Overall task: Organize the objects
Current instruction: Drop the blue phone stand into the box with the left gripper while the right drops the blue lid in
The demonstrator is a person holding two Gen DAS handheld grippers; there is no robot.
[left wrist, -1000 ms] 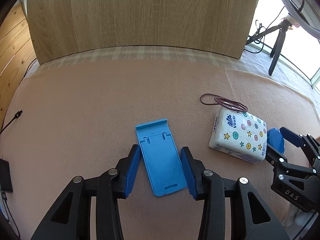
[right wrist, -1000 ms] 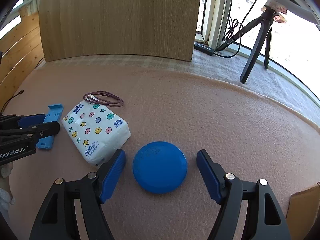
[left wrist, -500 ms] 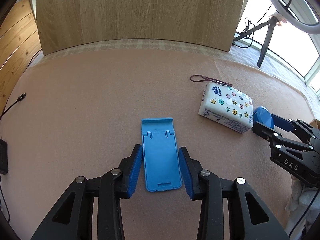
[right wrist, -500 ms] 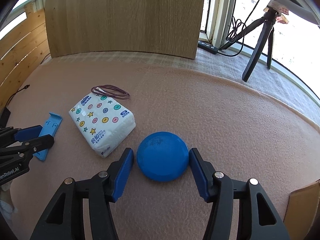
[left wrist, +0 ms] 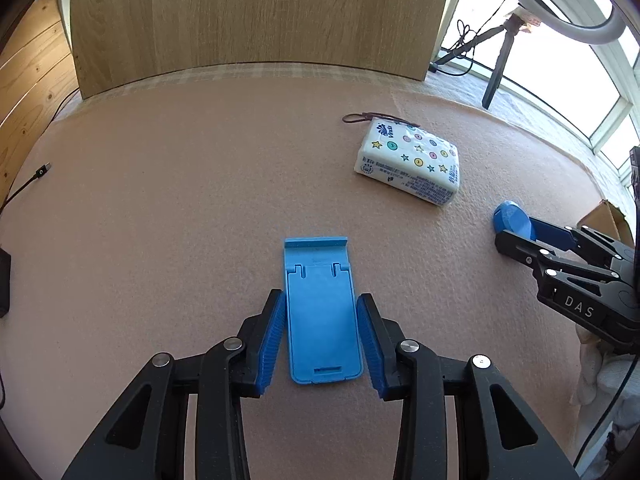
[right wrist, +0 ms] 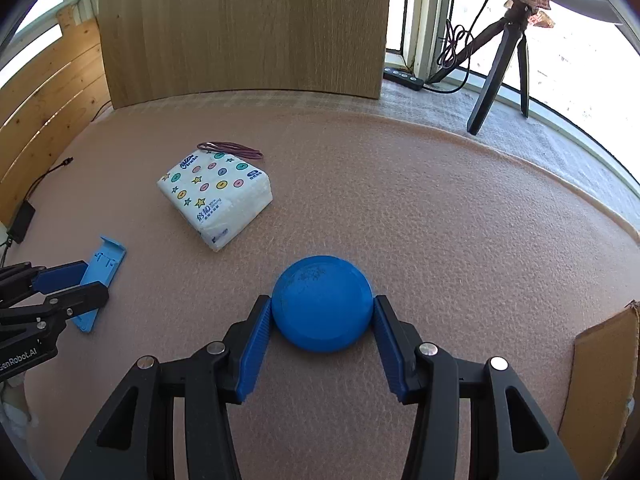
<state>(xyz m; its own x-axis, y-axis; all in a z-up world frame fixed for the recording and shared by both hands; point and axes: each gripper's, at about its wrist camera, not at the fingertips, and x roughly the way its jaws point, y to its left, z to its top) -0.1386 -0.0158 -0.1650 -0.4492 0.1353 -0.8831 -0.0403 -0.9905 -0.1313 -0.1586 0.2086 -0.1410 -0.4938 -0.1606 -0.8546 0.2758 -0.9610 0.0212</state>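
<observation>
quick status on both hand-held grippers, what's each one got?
Left hand-held gripper: closed on the blue phone stand.
Right hand-held gripper: jaws have just been closing, now clamped on the blue disc.

A makeshift recording corner in a sunlit room beside big windows (right wrist: 568, 52): a pink felt-covered surface (right wrist: 420, 200) backed by a bare wood panel (right wrist: 248, 28), a ring light (left wrist: 560, 12) on a tripod (right wrist: 504, 56) at its far right corner, and a power strip (right wrist: 402, 77) with cables there.
</observation>
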